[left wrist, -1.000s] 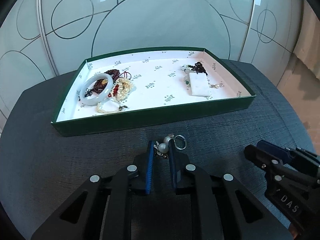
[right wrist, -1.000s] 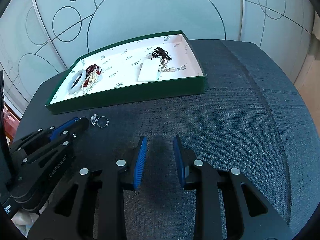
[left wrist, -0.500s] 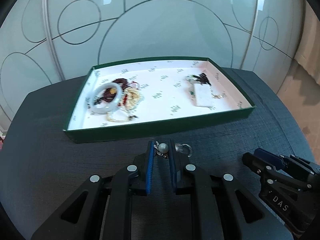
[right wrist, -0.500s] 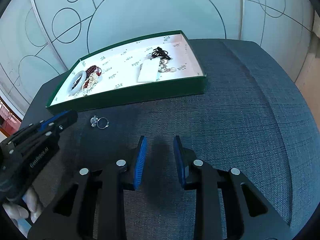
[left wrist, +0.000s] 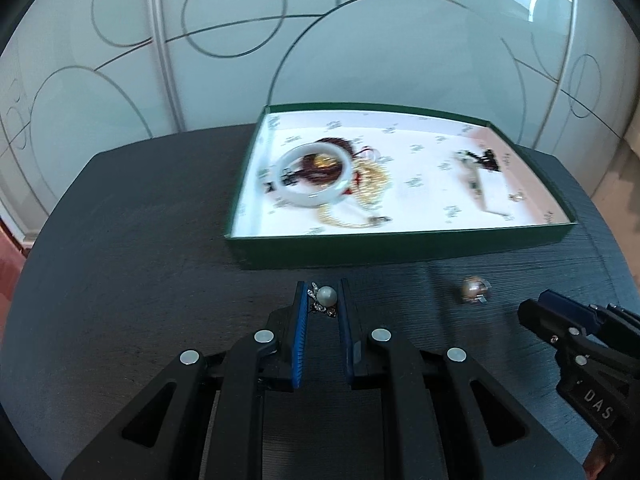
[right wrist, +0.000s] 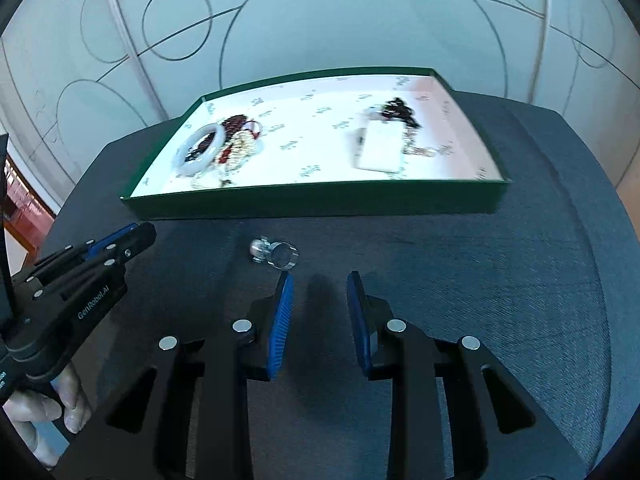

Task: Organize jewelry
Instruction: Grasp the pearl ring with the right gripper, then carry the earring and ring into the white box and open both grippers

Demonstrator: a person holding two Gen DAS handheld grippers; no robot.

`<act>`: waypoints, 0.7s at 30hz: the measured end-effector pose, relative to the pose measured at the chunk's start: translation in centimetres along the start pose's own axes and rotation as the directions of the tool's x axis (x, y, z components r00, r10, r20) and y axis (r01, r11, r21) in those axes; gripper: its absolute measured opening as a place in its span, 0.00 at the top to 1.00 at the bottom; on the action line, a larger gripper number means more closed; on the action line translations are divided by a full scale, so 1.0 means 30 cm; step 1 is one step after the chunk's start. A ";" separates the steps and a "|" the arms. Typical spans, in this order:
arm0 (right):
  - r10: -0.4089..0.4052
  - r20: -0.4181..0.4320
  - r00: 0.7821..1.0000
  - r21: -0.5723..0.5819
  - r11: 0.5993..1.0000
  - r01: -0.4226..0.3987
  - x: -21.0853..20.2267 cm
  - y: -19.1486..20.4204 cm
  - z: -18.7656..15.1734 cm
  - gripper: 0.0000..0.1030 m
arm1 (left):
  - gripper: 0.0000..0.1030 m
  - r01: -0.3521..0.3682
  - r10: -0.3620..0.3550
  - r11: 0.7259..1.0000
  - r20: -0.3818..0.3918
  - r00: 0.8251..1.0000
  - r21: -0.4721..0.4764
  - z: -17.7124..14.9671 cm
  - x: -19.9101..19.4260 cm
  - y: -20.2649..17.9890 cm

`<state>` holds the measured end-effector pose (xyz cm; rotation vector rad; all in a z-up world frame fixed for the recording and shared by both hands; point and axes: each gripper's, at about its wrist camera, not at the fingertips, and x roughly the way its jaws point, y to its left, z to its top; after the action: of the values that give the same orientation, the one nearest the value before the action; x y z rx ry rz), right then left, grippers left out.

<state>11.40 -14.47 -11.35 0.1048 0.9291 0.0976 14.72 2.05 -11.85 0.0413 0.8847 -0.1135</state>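
Note:
My left gripper (left wrist: 323, 294) is shut on a pearl earring (left wrist: 325, 297), held above the dark table in front of the green tray (left wrist: 400, 243). A pearl ring (left wrist: 472, 289) lies on the table to its right; it also shows in the right wrist view (right wrist: 276, 255), just ahead of my right gripper (right wrist: 320, 284), which is open and empty. The tray (right wrist: 316, 201) holds a white bangle (left wrist: 314, 178), beaded bracelets (left wrist: 370, 184), a white pendant (right wrist: 382, 151) and dark beads (right wrist: 398, 110).
The round dark table (right wrist: 520, 280) stands in front of frosted glass panels (left wrist: 320, 40). The right gripper shows at the right edge of the left wrist view (left wrist: 560, 320). The left gripper shows at the left of the right wrist view (right wrist: 108, 248).
My left gripper has lifted the pearl earring and moved left, away from the ring that stays on the table. My right gripper has moved forward towards the ring.

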 end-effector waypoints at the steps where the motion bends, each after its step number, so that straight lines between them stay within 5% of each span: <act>1: 0.001 -0.001 1.000 -0.005 1.000 -0.001 0.007 0.014 0.004 0.73 | 0.86 -0.005 0.005 1.000 -0.002 1.000 -0.007 -0.004 0.004 0.016; 12: -0.003 -0.017 1.000 -0.037 0.999 0.002 0.097 0.125 0.035 0.72 | 0.86 -0.054 0.052 0.996 -0.025 0.998 -0.070 -0.033 0.041 0.156; 21: -0.017 -0.010 1.000 -0.045 0.999 0.016 0.113 0.120 0.040 0.77 | 0.86 -0.051 0.050 0.996 -0.017 0.999 -0.068 -0.031 0.042 0.152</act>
<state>14.25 -10.52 -12.86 0.0551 0.9378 0.1037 15.34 6.56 -13.46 0.0007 0.9014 -0.0362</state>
